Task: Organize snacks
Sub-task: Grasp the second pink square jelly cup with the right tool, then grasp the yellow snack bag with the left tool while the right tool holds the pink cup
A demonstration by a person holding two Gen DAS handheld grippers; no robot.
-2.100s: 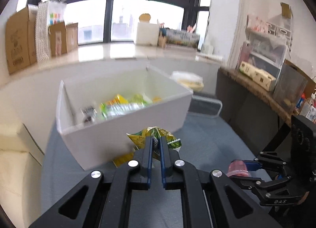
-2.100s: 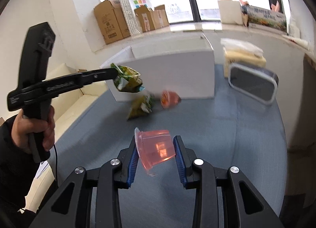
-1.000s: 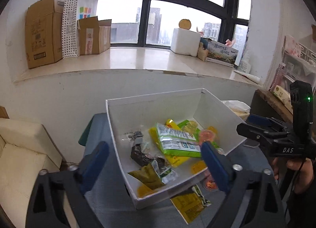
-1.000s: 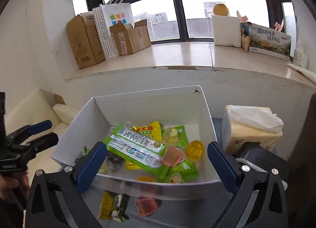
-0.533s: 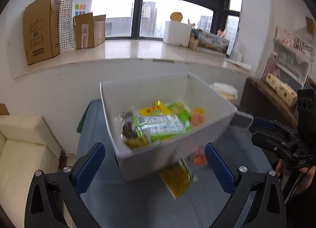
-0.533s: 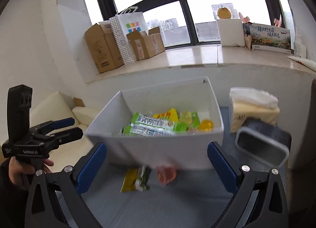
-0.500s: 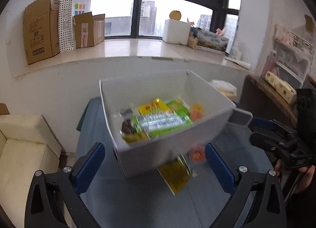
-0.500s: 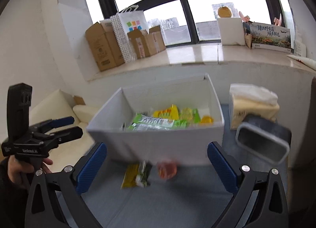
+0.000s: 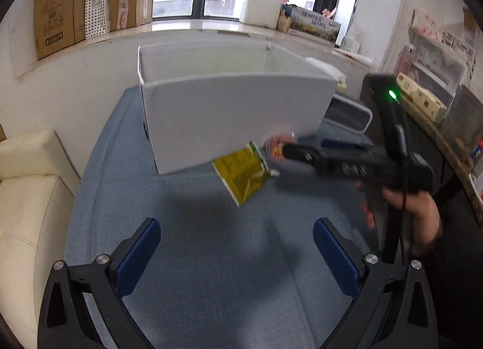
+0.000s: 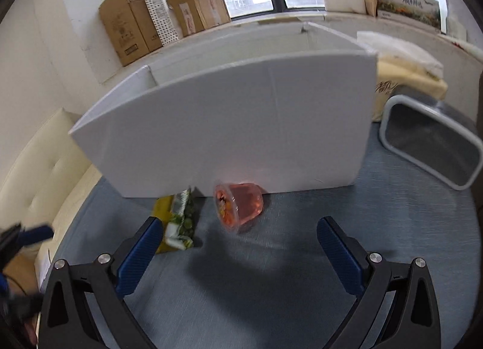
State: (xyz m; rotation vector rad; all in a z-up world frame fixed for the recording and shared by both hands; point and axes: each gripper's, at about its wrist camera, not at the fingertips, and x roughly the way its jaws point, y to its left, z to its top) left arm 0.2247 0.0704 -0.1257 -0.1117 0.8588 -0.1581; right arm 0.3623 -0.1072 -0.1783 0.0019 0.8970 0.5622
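Both the left gripper (image 9: 237, 250) and the right gripper (image 10: 240, 247) stood with jaws wide, holding nothing. The pink jelly cup (image 10: 238, 207) and yellow snack packet (image 9: 241, 175) lay on the blue cloth (image 9: 211, 258) against the white box (image 10: 241, 125); their print was unreadable.

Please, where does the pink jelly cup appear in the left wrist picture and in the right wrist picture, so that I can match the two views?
Left wrist view: the pink jelly cup is right of centre, blurred, partly behind the right gripper, at the foot of the white box.
Right wrist view: the cup is at centre, on its side on the blue surface, before the box.
Shared landmark: the yellow snack packet, left of the cup.
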